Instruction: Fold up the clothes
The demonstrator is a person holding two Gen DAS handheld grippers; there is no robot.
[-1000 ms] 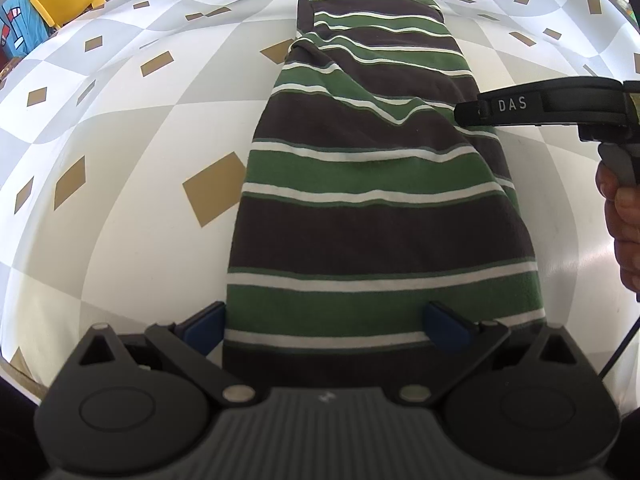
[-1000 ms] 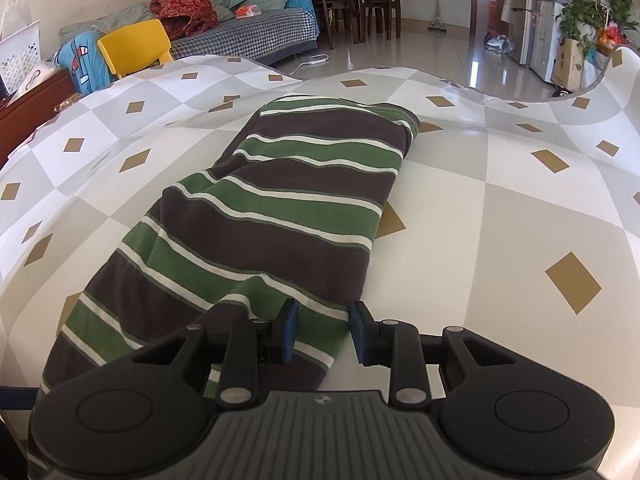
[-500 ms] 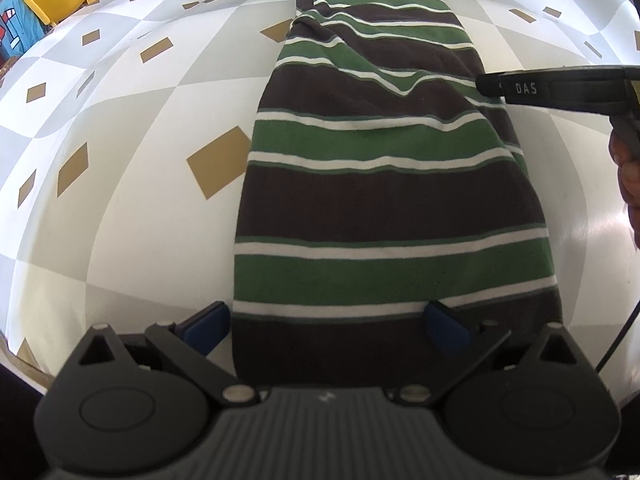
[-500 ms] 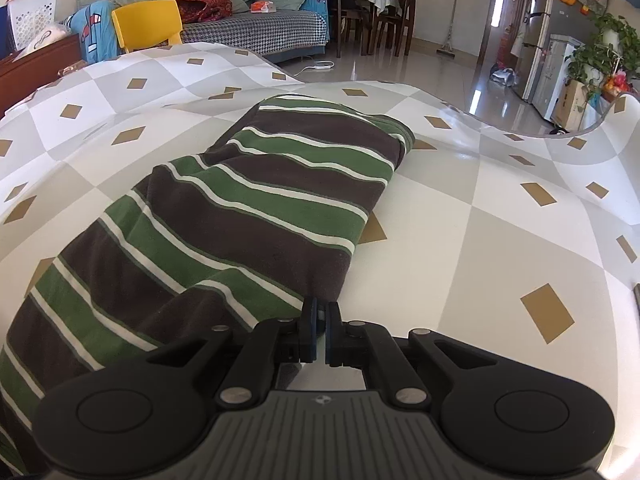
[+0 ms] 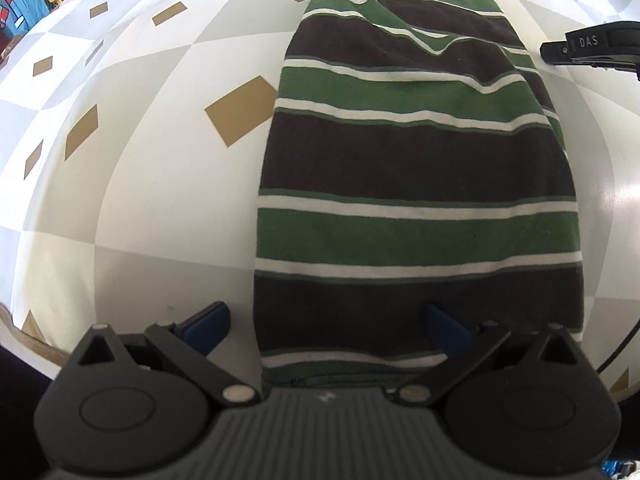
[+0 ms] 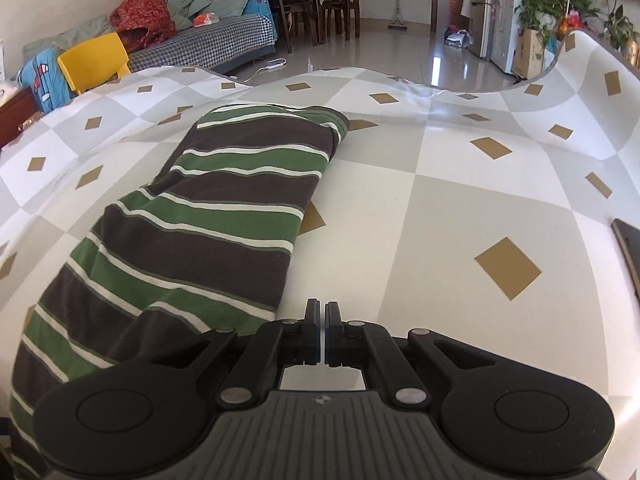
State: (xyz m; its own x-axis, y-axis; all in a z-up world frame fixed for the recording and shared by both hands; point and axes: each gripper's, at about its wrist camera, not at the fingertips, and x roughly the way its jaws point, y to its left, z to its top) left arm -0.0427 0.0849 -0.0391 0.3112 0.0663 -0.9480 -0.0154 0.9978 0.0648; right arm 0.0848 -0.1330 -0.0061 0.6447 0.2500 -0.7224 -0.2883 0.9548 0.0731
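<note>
A brown, green and white striped garment (image 5: 416, 168) lies folded into a long narrow strip on the checked tablecloth; it also shows in the right wrist view (image 6: 208, 216). My left gripper (image 5: 326, 326) is open at the garment's near end, its blue-tipped fingers (image 5: 206, 326) standing to either side of the cloth's left part. My right gripper (image 6: 322, 314) is shut and empty, just off the garment's right edge above the bare tablecloth. It appears in the left wrist view (image 5: 592, 48) at the right, clear of the cloth.
The table carries a white and grey checked cloth with gold diamonds (image 6: 460, 208). A dark flat object (image 6: 630, 252) lies at the table's right edge. Beyond the table are a yellow chair (image 6: 96, 62), a sofa (image 6: 208, 36) and dining chairs.
My right gripper has closed and drawn back to the right off the garment's edge, holding nothing. My left gripper has dropped closer to the garment's near end and stays open.
</note>
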